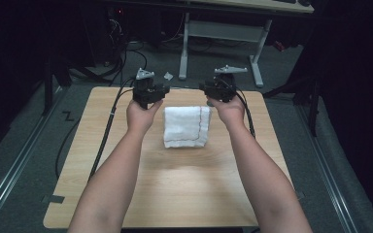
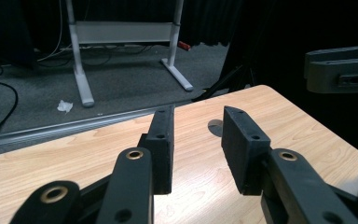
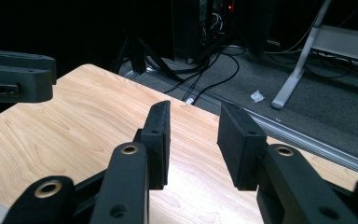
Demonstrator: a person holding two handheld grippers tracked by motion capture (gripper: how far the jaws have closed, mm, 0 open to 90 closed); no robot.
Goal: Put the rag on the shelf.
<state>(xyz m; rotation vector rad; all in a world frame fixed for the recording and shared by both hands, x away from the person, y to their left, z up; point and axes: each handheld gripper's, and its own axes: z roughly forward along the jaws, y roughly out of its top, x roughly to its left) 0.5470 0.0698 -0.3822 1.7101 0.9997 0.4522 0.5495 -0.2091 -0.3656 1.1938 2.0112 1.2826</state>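
The rectangular pale wood-grain table (image 1: 184, 194) bore a folded white terry towel (image 1: 186, 126), red-stitched along one edge, at its middle. Beyond it, the left gripper (image 2: 196, 135) and right gripper (image 3: 195, 135) gaped part-way, black blocky pads holding nothing.

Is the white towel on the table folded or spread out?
Folded. In the high view the white towel lies as a compact rectangle on the wooden table, its red-stitched edge running down the right side, between the two hands.

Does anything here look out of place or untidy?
Little stands out. The folded white towel lies slightly askew on the table, and a small crumpled white scrap lies on the floor beyond the table's far edge.
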